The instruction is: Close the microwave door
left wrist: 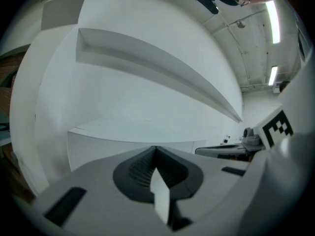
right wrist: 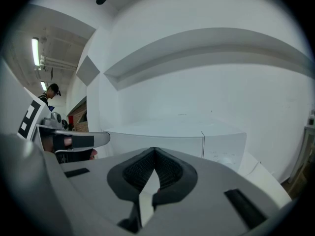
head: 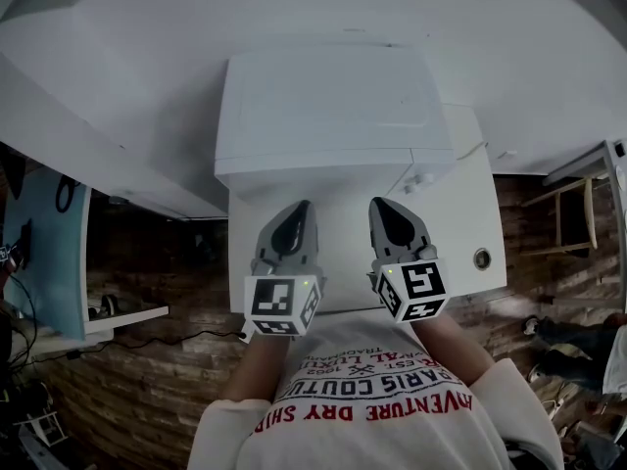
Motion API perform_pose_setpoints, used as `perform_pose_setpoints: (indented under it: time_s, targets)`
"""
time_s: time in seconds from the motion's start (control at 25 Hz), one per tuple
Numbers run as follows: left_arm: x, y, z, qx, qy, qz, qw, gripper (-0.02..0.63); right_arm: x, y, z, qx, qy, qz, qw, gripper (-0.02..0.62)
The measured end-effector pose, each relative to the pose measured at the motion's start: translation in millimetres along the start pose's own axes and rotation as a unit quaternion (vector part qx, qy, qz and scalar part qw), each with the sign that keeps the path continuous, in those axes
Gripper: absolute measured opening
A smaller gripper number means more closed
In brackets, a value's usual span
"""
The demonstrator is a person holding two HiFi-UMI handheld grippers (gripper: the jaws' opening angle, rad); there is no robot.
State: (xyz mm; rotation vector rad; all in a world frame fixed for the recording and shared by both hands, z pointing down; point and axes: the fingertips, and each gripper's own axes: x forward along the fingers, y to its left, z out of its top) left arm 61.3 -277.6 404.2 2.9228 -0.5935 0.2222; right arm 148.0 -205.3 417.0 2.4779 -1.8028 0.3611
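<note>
The microwave (head: 333, 106) sits squarely ahead of me at the back of the white worktop (head: 470, 238), pushed up near the wall. In the right gripper view its door (right wrist: 152, 142) looks flush with the front, meeting the control panel (right wrist: 224, 146) at a straight seam with no gap I can make out. I judge it to be shut or very nearly so, though I can't tell whether the latch has caught. My left gripper (head: 297, 207) and right gripper (head: 382, 207) hover side by side just in front of the door, apart from it. Both are clenched, jaws pressed together with nothing between them. If the door needs a last push, the risk lies in how I give it. A hard shove with these narrow closed tips could slide the whole microwave back on the smooth worktop instead of seating the latch. A push from my right gripper landing too far right would hit the knob (head: 423, 178) on the panel rather than the door. A cable (head: 472, 153) runs by the microwave's right rear corner, and a sliding body might pinch it against the wall
</note>
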Motion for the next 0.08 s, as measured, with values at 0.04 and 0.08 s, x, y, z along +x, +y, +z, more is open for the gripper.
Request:
perform_pose_setpoints:
  time_s: [0.04, 0.08]
  targets:
    - [-0.4, 0.5, -0.5, 0.000, 0.001, 0.000, 1.0000, -0.002, 0.3, 0.6, -0.8, -0.001, 0.001, 0.000, 1.000, 0.012]
    - [-0.9, 1.0, -0.9, 0.000, 0.001, 0.001, 1.0000, -0.002, 0.6, 1.3, -1.6, -0.002, 0.002, -0.001, 1.000, 0.012]
